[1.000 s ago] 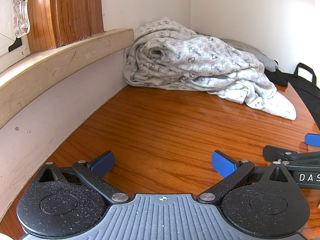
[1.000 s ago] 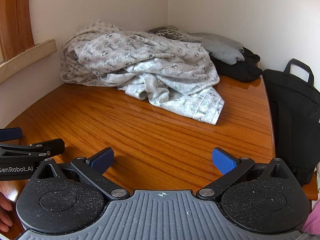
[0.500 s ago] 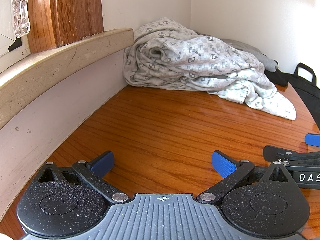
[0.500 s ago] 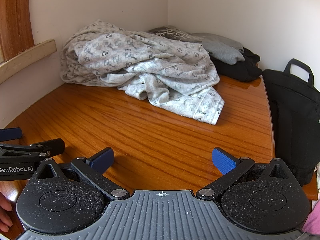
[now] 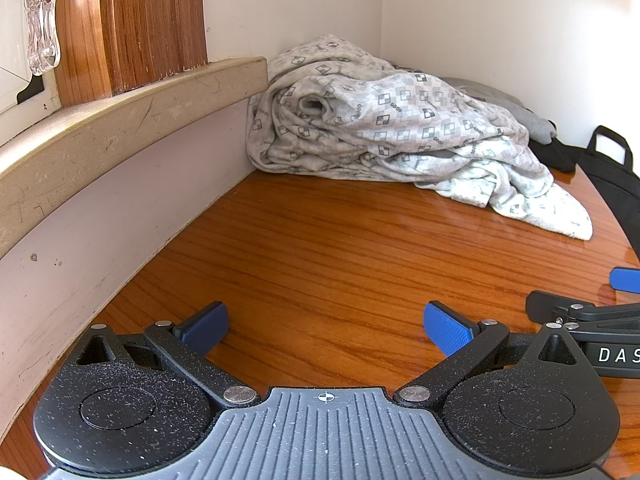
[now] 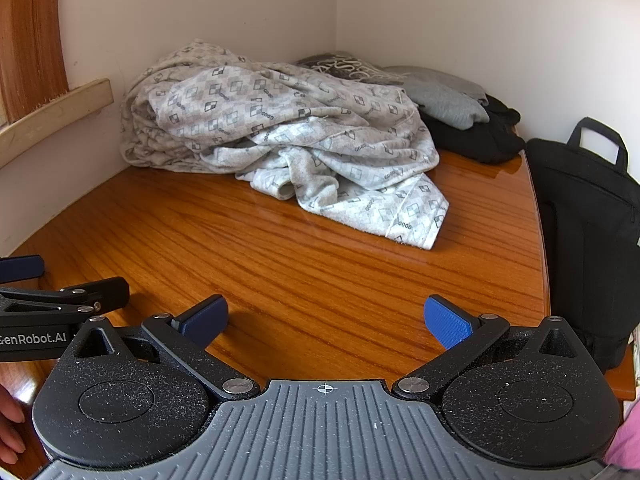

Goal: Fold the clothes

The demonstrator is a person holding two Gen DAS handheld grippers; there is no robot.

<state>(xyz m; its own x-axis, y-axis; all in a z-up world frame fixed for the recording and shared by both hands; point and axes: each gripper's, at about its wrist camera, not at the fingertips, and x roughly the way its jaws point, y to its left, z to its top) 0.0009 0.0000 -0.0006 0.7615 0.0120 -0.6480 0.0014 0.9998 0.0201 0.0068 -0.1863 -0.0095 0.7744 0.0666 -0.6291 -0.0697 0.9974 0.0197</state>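
Nothing has shifted over the last second: both claws hang wide and empty above the near glossy wooden tabletop (image 6: 304, 248), left claw (image 5: 326, 326) beside right claw (image 6: 326, 322), so folding is not begun. The crumpled grey checked garment (image 6: 280, 136) lies far, in the corner. Bare wood between leaves free room; a black bag (image 6: 588, 220) bounds the right edge.

Glossy wooden table (image 6: 280, 248) in a white-walled corner (image 6: 336, 4), beige ledge (image 5: 132, 108), wood panel (image 5: 132, 20), possibly a door frame, daylight
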